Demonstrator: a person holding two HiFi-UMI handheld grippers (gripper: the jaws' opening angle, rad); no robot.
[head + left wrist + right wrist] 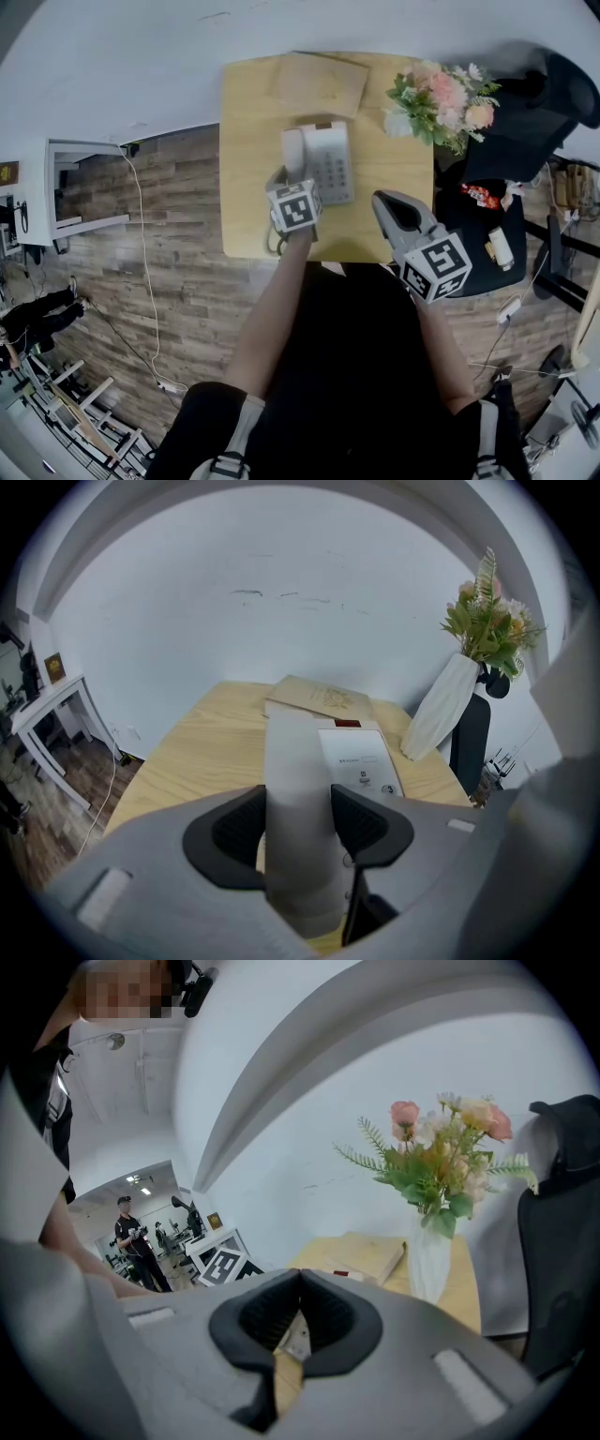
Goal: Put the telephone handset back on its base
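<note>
A pale grey telephone base (330, 161) with a keypad stands on the wooden table (248, 112). The handset (293, 150) lies along the base's left side, and I cannot tell whether it rests in the cradle. My left gripper (286, 180) is shut on the handset's near end. In the left gripper view the handset (298, 761) runs out from between the dark pads (234, 832) over the base (361, 761). My right gripper (384, 199) hovers over the table's near right corner, apart from the phone. It (300, 1312) is shut with nothing in it.
A white vase of pink flowers (441, 98) stands at the table's far right corner. A tan book (319, 82) lies behind the phone. A black chair (525, 122) stands right of the table. A white cable (145, 262) trails over the wood floor at left.
</note>
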